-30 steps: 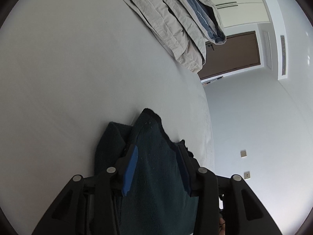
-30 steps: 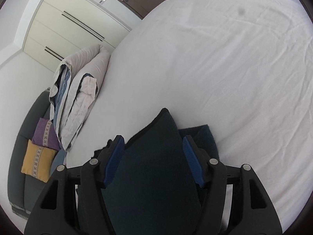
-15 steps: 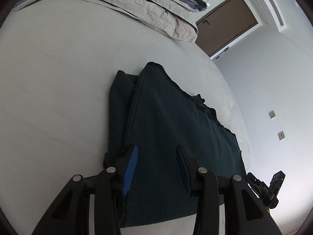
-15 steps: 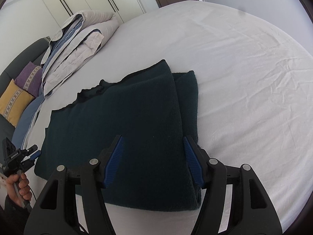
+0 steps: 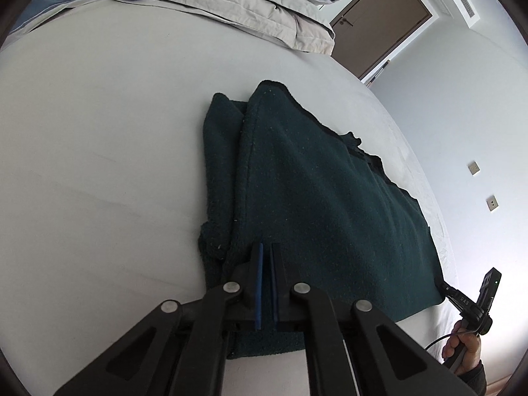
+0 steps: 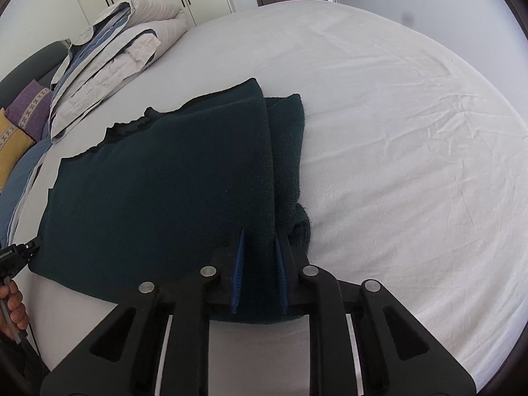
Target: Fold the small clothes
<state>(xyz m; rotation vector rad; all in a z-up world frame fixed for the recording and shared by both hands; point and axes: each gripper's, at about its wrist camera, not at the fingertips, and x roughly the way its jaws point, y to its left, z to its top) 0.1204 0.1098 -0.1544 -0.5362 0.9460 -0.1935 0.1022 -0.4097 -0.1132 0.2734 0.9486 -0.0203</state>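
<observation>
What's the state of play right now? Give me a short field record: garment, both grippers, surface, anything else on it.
garment: dark green knit garment, lying flat on the bed, side portions folded in under the body
left gripper: jaws have just been closing; now shut on the garment's near edge at one side
right gripper: jaws have just been closing; now shut on the near edge at the other side, cloth between the blue pads
surface: white bed sheet, lightly creased
other items: folded duvet at the far side
fold status: next fold not yet made
</observation>
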